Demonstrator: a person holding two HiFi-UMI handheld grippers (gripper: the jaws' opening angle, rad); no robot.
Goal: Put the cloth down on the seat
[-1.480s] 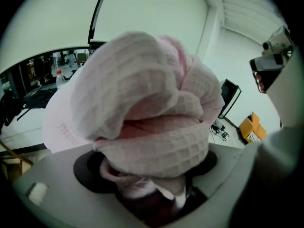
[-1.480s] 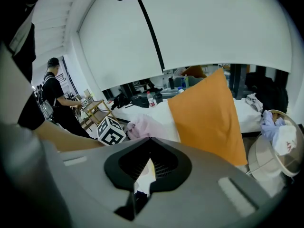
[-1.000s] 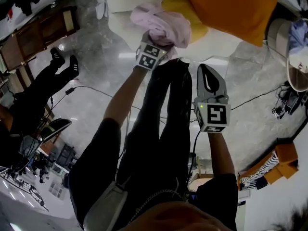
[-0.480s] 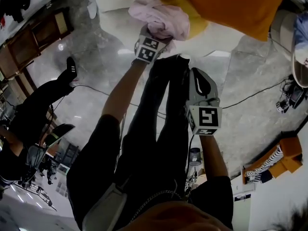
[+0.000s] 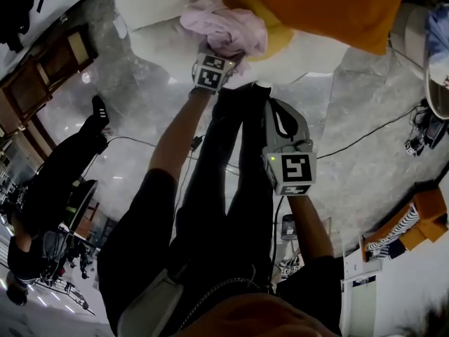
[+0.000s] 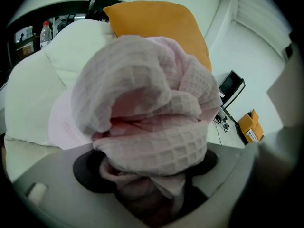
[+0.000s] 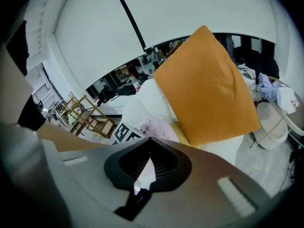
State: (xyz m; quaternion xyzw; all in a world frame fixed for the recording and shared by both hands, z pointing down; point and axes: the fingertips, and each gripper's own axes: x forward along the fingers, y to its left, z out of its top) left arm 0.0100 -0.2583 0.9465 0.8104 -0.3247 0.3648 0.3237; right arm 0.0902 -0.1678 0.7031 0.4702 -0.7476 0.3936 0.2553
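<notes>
- Head view: left claw (image 5: 219,53) clamped on pink cloth (image 5: 224,27). Wad sits over front of white seat (image 5: 151,16), beside orange cushion (image 5: 330,5). Contact with seat unclear. Right claw (image 5: 272,105) apart from cloth.
- Left gripper view: cloth fills wide-set jaws. Bunched lump, no clear long axis, bulk pointing away from claw toward seat.
- Right gripper view: jaws together, nothing between.
- Judgement: cloth brought to seat, not yet released. Set-down and letting go left.

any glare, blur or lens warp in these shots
Head view: dim foreground, glare patches on the glossy floor, curved edges. Left gripper view: fisheye with black corners, pink cloth close and slightly soft. Right gripper view: strong barrel bending, orange cushion evenly lit and sharp.
</notes>
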